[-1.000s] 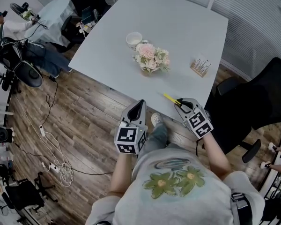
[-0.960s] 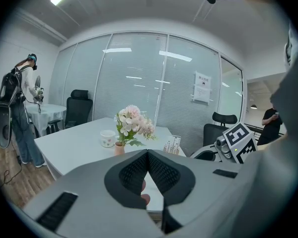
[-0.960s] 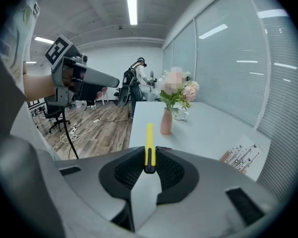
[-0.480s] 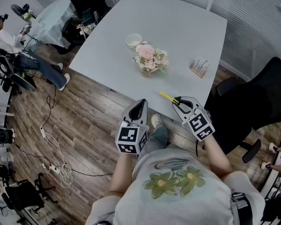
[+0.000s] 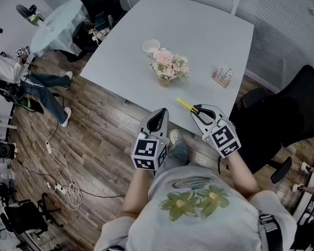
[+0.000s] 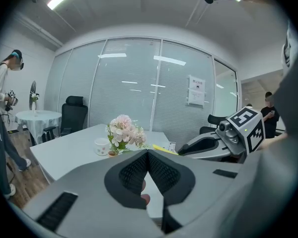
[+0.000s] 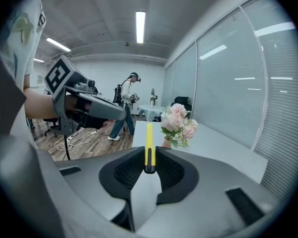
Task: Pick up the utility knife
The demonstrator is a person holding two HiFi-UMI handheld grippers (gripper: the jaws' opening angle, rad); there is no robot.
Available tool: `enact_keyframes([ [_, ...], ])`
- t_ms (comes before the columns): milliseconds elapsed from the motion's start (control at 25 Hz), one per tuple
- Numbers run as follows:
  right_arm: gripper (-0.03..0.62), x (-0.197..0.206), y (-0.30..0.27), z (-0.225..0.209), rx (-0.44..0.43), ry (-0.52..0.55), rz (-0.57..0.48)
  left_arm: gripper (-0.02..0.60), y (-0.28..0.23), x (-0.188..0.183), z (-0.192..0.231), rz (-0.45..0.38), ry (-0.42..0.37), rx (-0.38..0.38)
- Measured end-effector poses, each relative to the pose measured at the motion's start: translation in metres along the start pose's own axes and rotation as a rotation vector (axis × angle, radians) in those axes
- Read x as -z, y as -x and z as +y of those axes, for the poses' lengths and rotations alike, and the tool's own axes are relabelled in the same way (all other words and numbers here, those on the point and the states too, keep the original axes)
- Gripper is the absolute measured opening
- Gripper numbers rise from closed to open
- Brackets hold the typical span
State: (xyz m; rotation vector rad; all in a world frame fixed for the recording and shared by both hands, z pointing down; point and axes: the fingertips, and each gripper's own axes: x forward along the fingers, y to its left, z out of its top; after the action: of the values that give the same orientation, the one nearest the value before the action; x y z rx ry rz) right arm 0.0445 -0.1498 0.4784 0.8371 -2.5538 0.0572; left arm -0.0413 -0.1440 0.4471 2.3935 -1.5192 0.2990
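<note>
The white table (image 5: 199,30) lies ahead of you, with flowers (image 5: 169,67) near its middle. Your left gripper (image 5: 159,113) hangs off the table's near edge, over the wood floor (image 5: 94,135), its jaws shut together on nothing (the pads meet at the tips). Your right gripper (image 5: 198,110) clamps its nearly closed jaws on the tail of the yellow utility knife (image 5: 185,104). The knife juts forward over the table edge, apparently clear of the top.

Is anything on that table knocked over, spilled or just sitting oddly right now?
Nothing stands out. On the table, the flowers stand upright with the cup beside them, and nothing is spilled. The yellow utility knife is clamped in the right gripper, poking out ahead of it.
</note>
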Motion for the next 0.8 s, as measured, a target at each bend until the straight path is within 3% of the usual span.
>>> enact_keyframes([
  [800, 0.066, -0.062, 0.031, 0.022, -0.003, -0.031, -0.183, 0.002, 0.018, -0.016, -0.031, -0.051, -0.037, 0.012],
])
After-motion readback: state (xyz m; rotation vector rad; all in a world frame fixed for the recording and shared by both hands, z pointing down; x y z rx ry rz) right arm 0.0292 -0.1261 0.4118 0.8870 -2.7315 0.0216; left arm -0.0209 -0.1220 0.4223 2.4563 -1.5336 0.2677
